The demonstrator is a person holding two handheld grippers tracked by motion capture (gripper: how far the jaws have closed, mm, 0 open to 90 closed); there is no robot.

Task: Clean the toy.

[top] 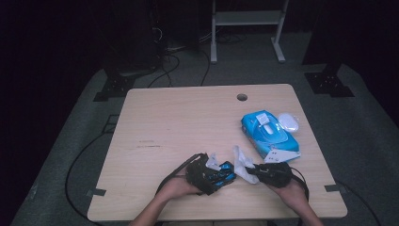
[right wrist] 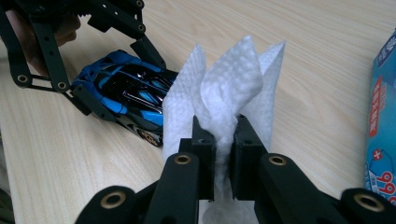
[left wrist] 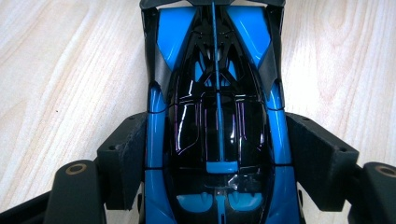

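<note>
A blue and black toy car (left wrist: 217, 130) rests on the wooden table (top: 179, 127), near its front edge. My left gripper (left wrist: 217, 163) is shut on the car, one pad (left wrist: 123, 158) pressed against each of its sides. In the high view the car (top: 225, 173) pokes out of the left gripper (top: 209, 175) toward the right. My right gripper (right wrist: 224, 140) is shut on a crumpled white wipe (right wrist: 229, 93), held upright just beside the car (right wrist: 126, 98). From above, the wipe (top: 242, 162) stands between the two grippers, with the right gripper (top: 263, 172) behind it.
A blue pack of wet wipes (top: 270, 134) lies at the right of the table, its edge also in the right gripper view (right wrist: 383, 126). A white round object (top: 288, 121) sits beside the pack. A cable hole (top: 242, 97) marks the far edge.
</note>
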